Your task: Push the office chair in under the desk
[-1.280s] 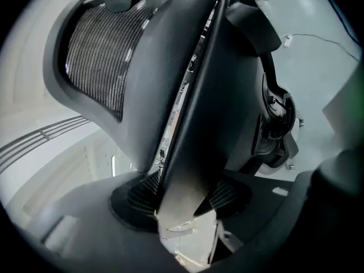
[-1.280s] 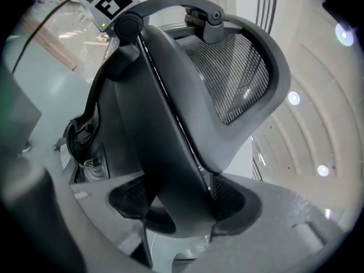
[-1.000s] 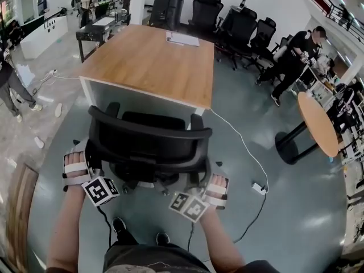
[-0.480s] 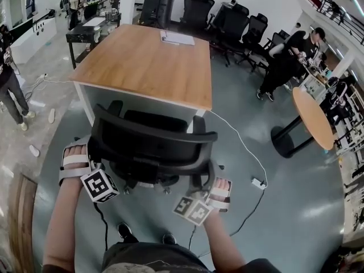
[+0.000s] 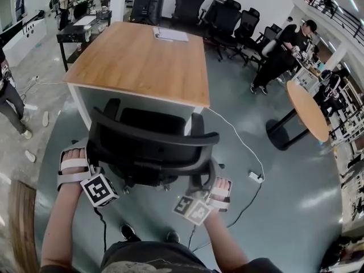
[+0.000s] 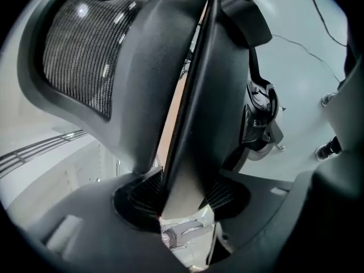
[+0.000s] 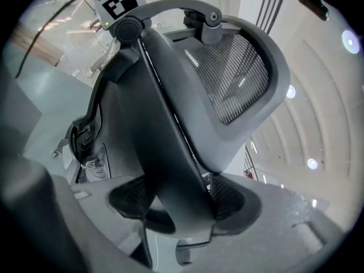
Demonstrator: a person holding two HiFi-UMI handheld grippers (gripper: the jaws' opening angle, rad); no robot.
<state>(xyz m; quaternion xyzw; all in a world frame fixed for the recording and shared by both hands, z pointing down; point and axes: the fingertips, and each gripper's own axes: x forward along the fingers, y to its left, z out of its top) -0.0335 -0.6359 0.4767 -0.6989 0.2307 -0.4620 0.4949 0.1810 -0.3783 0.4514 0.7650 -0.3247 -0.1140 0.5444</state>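
My left gripper (image 5: 92, 162), jaws just closing, and right gripper (image 5: 208, 182) each pinch a side edge of the office chair (image 5: 149, 148) backrest — desk (image 5: 142, 61) ahead.

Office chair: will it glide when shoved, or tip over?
Probably rolls easily: the office chair stands on a wheeled base on smooth floor. Its mesh back likely gives a little; the frame looks stiff. The cable beside it might snag a wheel.
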